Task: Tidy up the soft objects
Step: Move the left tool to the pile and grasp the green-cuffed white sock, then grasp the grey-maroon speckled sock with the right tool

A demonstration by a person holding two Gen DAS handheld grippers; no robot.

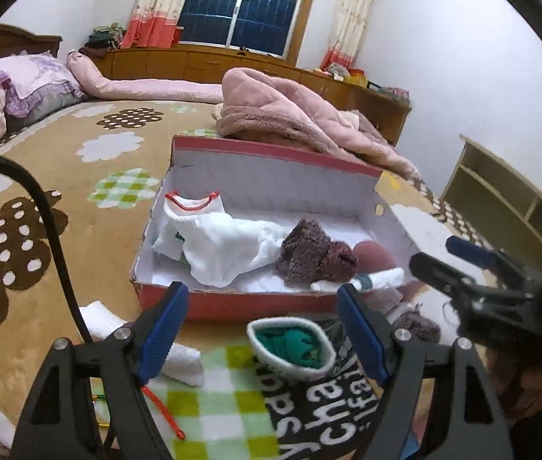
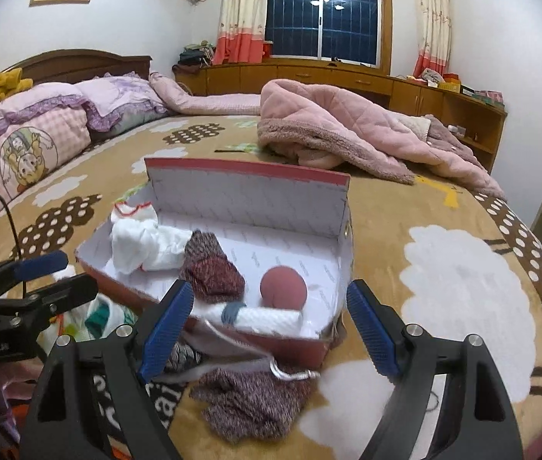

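Both claws, left [image 1: 261,329] and right [image 2: 269,329], are held released and empty before the box [image 2: 209,295] on the bed [image 2: 424,230].

Bed w/ patterned blanket [image 2: 443,230]: red box [image 2: 232,335], pink quilt [image 2: 347,126], knit sock [image 2: 255,402], pillows [image 2: 40,130].

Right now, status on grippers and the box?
Left gripper and right gripper open, empty. Red box part filled. Mauve knit waits outside it. Nothing blocking.

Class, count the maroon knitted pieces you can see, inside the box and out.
2. One maroon knit lies inside the box, beside the white cloth; another knit piece lies on the blanket before the box. More may be hidden.
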